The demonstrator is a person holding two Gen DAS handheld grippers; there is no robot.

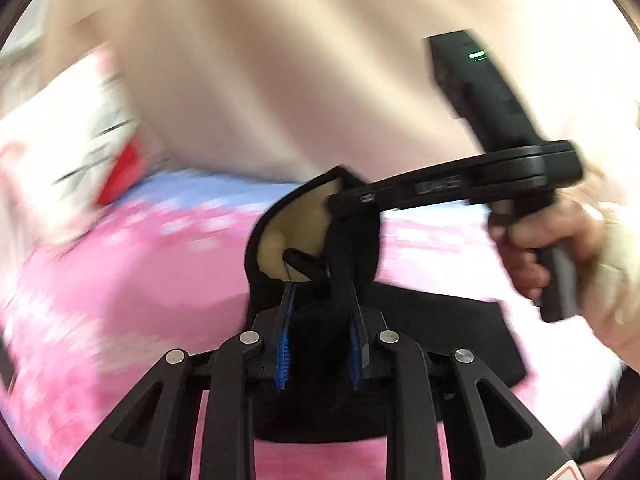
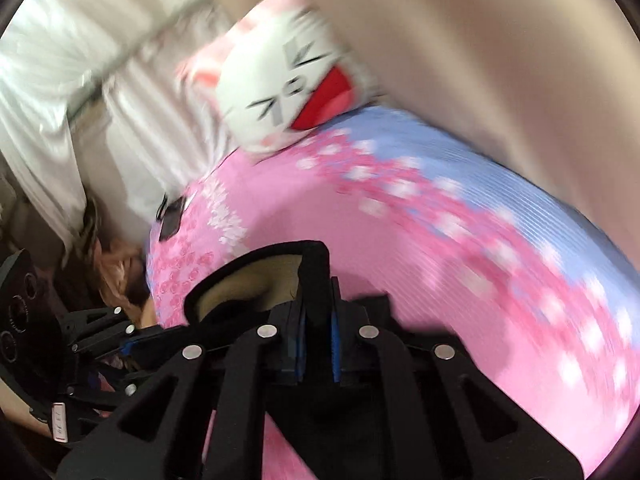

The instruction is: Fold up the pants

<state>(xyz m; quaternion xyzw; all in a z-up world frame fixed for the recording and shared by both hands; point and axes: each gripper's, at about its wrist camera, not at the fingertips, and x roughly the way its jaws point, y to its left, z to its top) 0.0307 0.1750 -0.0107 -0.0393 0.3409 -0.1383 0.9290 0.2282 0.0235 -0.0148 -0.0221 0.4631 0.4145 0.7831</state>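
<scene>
Both hand-held grippers were clamped on a pair of black pants (image 1: 340, 240) with a tan fleece lining, held lifted above a bed covered in a pink and blue blossom-print sheet (image 1: 120, 280). The left hand-held gripper (image 1: 320, 300) had its blue-padded fingers (image 1: 285, 344) pinched narrowly on a bunched edge of the pants, the lining turned outward just beyond the fingertips. The right hand-held gripper (image 2: 318, 320) likewise gripped a thick fold of the black fabric between its closed pads, with the rest of the pants draping down toward the sheet below it. Seen from the left wrist, the person's right hand (image 1: 560, 248) squeezed that tool's handle to the right of the pants. A white cartoon-face cushion (image 2: 296, 84) with a red mouth lay at the far end of the bed, beyond the pants, against a beige headboard (image 2: 500, 60). Both views were motion-blurred.
</scene>
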